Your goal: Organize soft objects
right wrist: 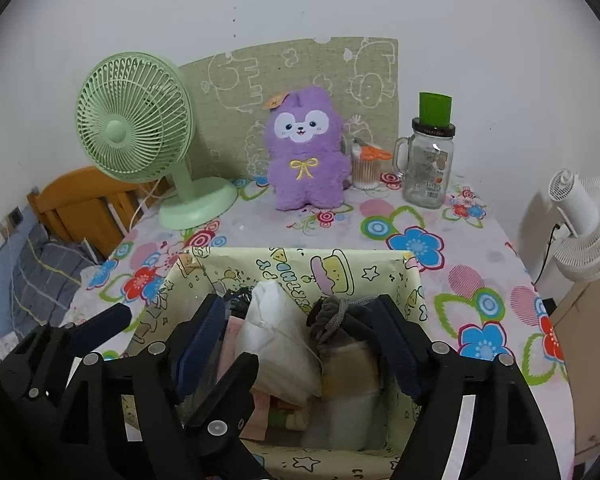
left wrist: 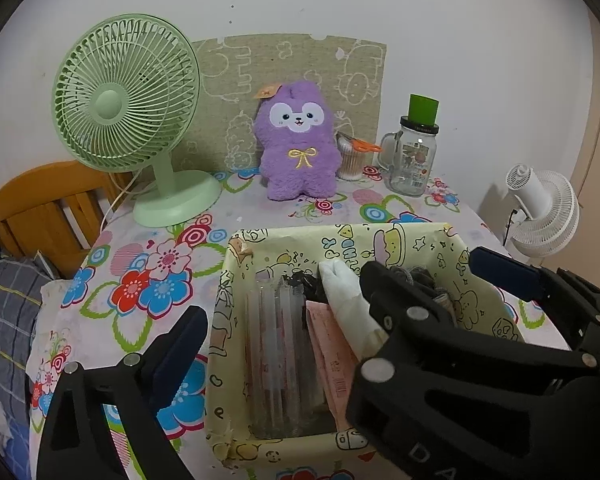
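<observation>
Right now we are hovering both tools over the paper-lined box [right wrist: 414,280] at the near edge of the bench [right wrist: 480,240]. Our left tool [left wrist: 283,300] is standing spread wide, one finger outside the box's left wall, and pinching nothing. Our right tool [right wrist: 300,332] is spread too, its fingers straddling the soft things in the box without pressing on them.

Between those fingers are lying a white cloth bundle [right wrist: 275,332] and a grey knotted sock [right wrist: 332,316], with a black crumpled piece [left wrist: 300,284] behind and flat pink packets [left wrist: 332,356] alongside. We are judging all of these light, limp and easy to crush; the bundle's thick middle looks the best place to pinch, since an edge would just slide out.

Farther back a purple plush toy [right wrist: 308,152] is sitting upright against a woven mat [right wrist: 235,92], between a green fan [right wrist: 135,120] and a glass jar [right wrist: 428,164]. A flowered cloth is covering the bench; a white fan [right wrist: 584,224] is standing off to the right.
</observation>
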Demonstrator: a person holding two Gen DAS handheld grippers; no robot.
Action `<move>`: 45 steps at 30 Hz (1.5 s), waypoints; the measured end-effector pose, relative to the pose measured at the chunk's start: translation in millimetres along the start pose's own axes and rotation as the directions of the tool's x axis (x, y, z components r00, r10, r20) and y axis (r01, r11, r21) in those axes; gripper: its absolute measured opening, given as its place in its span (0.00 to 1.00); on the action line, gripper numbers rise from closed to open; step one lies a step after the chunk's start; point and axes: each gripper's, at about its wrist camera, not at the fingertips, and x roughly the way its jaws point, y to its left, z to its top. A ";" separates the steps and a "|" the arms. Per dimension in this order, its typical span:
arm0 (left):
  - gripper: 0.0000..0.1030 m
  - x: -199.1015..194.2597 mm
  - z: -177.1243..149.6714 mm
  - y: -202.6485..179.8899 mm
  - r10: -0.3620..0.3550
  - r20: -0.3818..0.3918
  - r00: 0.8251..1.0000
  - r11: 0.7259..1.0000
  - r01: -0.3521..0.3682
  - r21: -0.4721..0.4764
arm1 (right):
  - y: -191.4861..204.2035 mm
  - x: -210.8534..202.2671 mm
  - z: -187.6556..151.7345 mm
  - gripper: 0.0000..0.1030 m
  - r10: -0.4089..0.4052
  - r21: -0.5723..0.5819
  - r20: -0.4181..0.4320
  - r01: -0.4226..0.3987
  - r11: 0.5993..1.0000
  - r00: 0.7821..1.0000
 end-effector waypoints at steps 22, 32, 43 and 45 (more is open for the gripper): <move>0.97 -46.2 -8.8 -2.8 0.022 0.044 0.999 0.999 -0.021 -0.027 | -9.8 -61.4 -10.4 0.95 -0.053 0.028 0.057 0.051 0.998 0.997; 0.98 -89.9 -18.7 7.6 0.054 0.101 0.993 0.998 -0.050 -0.044 | -19.0 -106.9 -22.1 0.95 -0.075 0.058 0.104 0.069 0.996 0.992; 1.00 -146.7 -41.2 10.3 0.077 0.167 0.983 0.997 -0.075 -0.022 | -28.6 -166.2 -43.9 0.95 -0.102 0.075 0.157 0.091 0.993 0.982; 1.00 -157.8 -45.8 11.6 0.083 0.181 0.980 0.996 -0.079 -0.028 | -28.0 -177.4 -47.8 0.95 -0.106 0.071 0.168 0.095 0.993 0.980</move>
